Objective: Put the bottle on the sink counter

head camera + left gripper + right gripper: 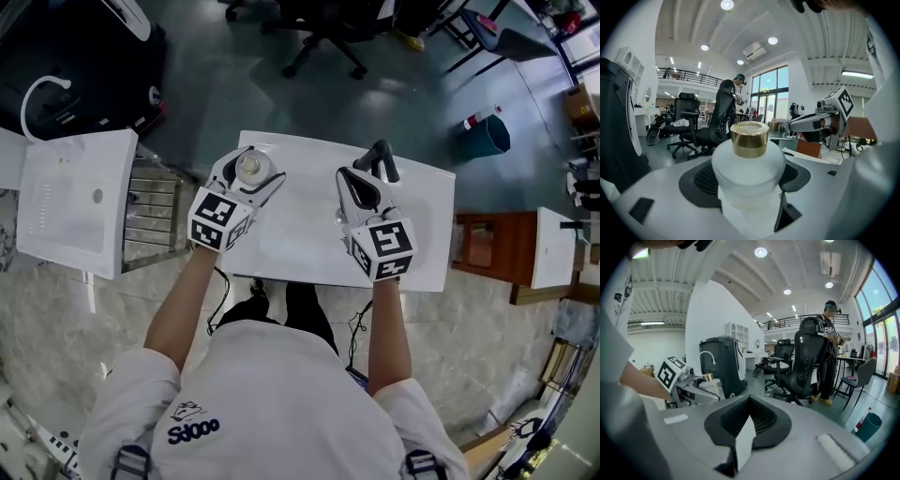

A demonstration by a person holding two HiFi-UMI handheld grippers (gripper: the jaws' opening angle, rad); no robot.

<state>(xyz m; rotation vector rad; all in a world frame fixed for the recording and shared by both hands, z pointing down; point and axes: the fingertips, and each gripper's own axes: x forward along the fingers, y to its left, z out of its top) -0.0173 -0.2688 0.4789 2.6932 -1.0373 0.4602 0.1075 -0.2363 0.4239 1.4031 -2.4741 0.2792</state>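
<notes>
White sink counter [309, 253] lies below our jaws. Our left gripper [248, 172] clamps the bottle [749, 161] between its jaws; our right gripper [356, 192] is closed, empty. If we release too high, the bottle could tip.

**Overhead view: white sink counter, two hand-held grippers**

A white sink counter [309, 253] is recorded at frame centre. A pale bottle [250, 169] is seen clasped between the jaws of the left gripper [253, 161], at the counter's upper left. The right gripper [367, 173] is held over the counter's right half. Also noted: a second white basin [75, 202] at left, a black office chair [323, 28] at top centre, a teal bin [487, 136] at upper right.
</notes>
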